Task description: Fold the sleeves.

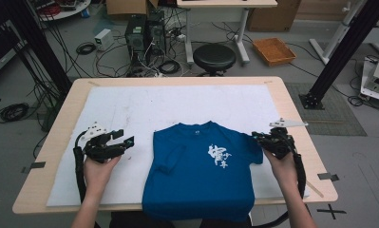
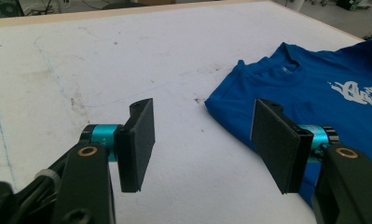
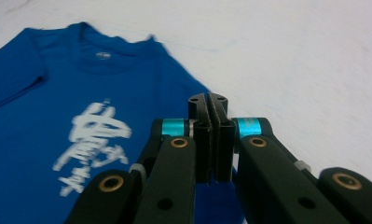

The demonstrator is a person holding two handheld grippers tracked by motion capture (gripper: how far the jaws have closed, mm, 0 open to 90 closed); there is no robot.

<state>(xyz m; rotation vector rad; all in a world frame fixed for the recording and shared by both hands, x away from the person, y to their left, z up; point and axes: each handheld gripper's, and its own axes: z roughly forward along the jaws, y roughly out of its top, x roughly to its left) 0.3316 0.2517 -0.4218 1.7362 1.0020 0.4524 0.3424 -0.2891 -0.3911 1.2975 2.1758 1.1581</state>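
T-shirt (image 1: 201,166), blue with white print, lies face up at six o'clock on the white mat (image 1: 130,109), hem over the table (image 1: 291,104) edge, one sleeve folded inward. Left gripper (image 1: 123,141), at nine o'clock, gapes wide and empty; right gripper (image 1: 259,136), at three, is closed at the sleeve, grasp unclear. Probably folding: pinch the fabric edge squarely
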